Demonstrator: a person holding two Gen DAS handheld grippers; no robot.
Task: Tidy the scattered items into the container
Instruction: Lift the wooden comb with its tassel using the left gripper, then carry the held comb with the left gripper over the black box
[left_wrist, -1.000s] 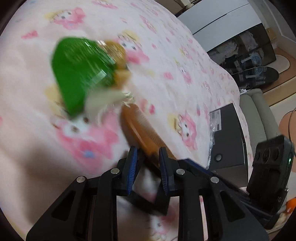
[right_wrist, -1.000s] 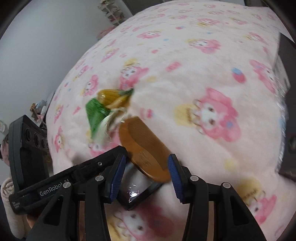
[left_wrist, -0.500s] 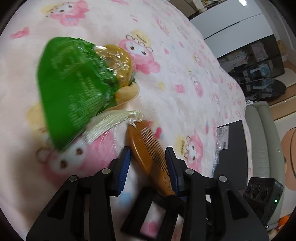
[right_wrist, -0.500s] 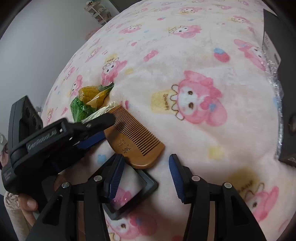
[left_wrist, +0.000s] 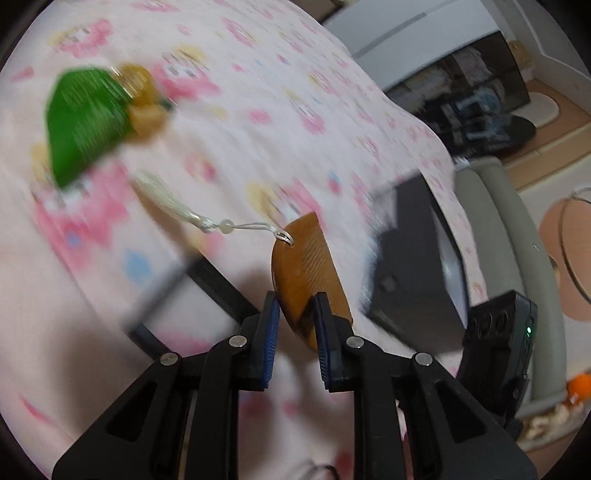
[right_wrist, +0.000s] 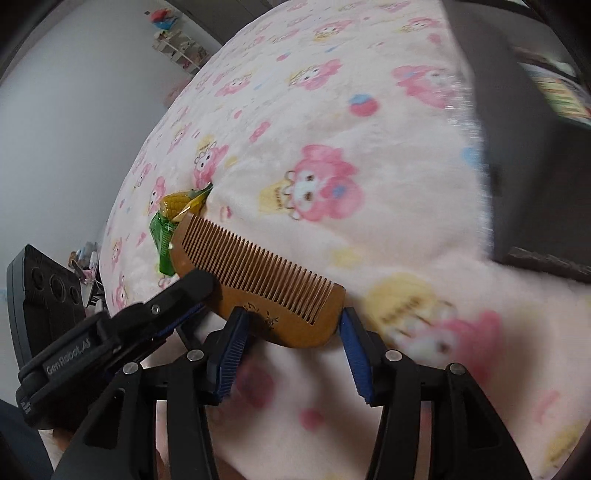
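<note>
Pink cartoon bedding (left_wrist: 258, 92) lies under everything; half a second ago the comb (left_wrist: 306, 273) lay flat on it between parted left jaws, and now the left gripper (left_wrist: 295, 325) has just closed, clenched on the comb's spine, and lifted it, tassel (left_wrist: 166, 199) trailing. The right gripper (right_wrist: 291, 350) has just widened and grasps nothing, its jaws straddling the comb's end without pressing; the green corn packet (left_wrist: 85, 122) is still on the bedding, so the black box (left_wrist: 417, 266) to the right looks like the comb's next stop.

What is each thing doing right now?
wooden comb: lifted off the blanket, pinched by the left gripper, whose jaws have just closed on it.
tassel: trailing from the comb's cord.
corn snack packet: lying on the blanket, sealed.
right gripper: open, holding nothing.
black frame: lying flat.
</note>
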